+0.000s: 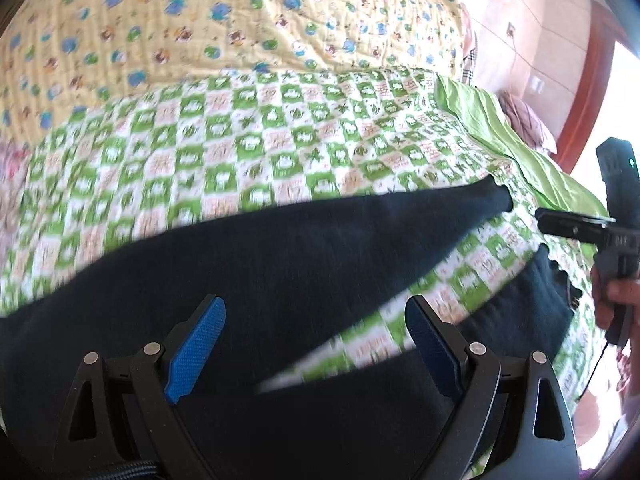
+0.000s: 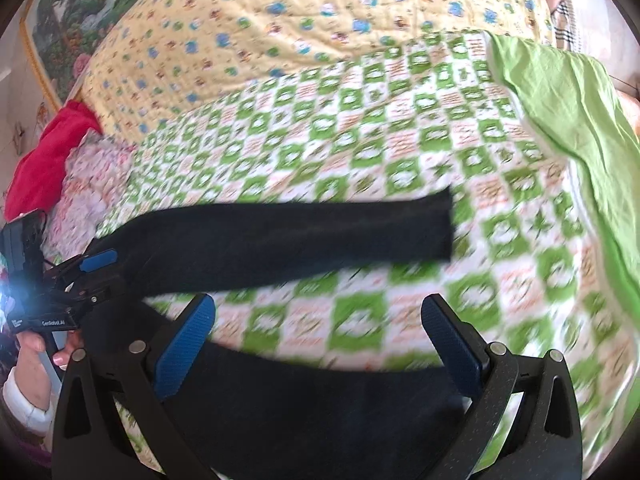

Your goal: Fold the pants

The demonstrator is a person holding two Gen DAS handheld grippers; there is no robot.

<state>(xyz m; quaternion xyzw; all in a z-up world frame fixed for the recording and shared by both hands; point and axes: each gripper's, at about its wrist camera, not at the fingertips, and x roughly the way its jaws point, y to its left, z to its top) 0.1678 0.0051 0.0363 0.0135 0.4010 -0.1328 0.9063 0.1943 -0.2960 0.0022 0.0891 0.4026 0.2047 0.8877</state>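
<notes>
The black pants (image 1: 280,264) lie spread on the green-checked quilt (image 1: 248,136), waist end toward the quilt's near left edge, the two legs splayed in a V running rightward toward its right edge, a wedge of quilt showing between them. Nothing looks folded yet.

The main risk, as a judgement: both pictures are blurred with motion, so a hasty closing could catch only the top layer of cloth, or pinch the quilt along with it, and the lift would drag the bedding and skew the legs. With the legs apart, a fold begun now would likely land crooked unless one leg is first laid on the other.

The left gripper (image 1: 316,340) hovers over the seat of the pants near the crotch, tilted down at the cloth, its blue pads (image 1: 196,348) spread wide with nothing between them. The right gripper (image 2: 316,344) hangs over the nearer leg by its cuff end (image 2: 360,400), pointed across the quilt toward the yellow cartoon-print blanket (image 2: 320,20) at the far edge, likewise spread wide and holding nothing
</notes>
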